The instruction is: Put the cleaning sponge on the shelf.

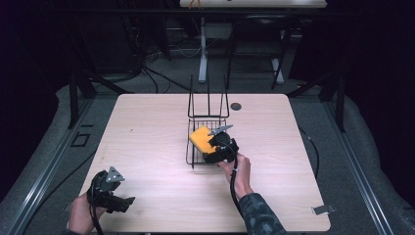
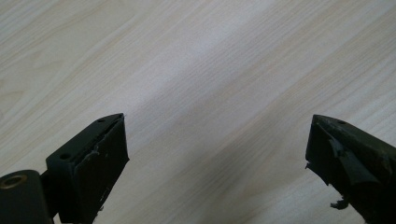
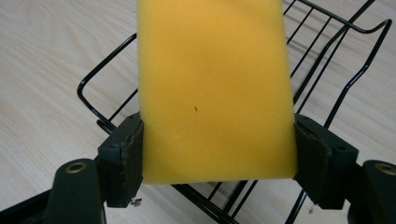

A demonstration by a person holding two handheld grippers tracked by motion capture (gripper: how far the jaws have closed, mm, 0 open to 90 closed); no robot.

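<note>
A yellow sponge (image 1: pixel 200 137) (image 3: pixel 215 88) is clamped between both pads of my right gripper (image 1: pixel 211 145) (image 3: pixel 218 149), which is shut on it. The sponge hangs over the black wire basket (image 1: pixel 195 159) (image 3: pixel 336 42) in the middle of the table; I cannot tell whether it touches the wire floor. My left gripper (image 1: pixel 128 201) (image 2: pixel 217 158) rests near the table's front left corner, jaws wide open, with bare wood between them.
The wire basket has a tall back frame (image 1: pixel 209 100) on its far side. A small dark round disc (image 1: pixel 236 106) lies behind it. The light wooden table (image 1: pixel 147 127) has a metal clip (image 1: pixel 324 209) at its front right edge.
</note>
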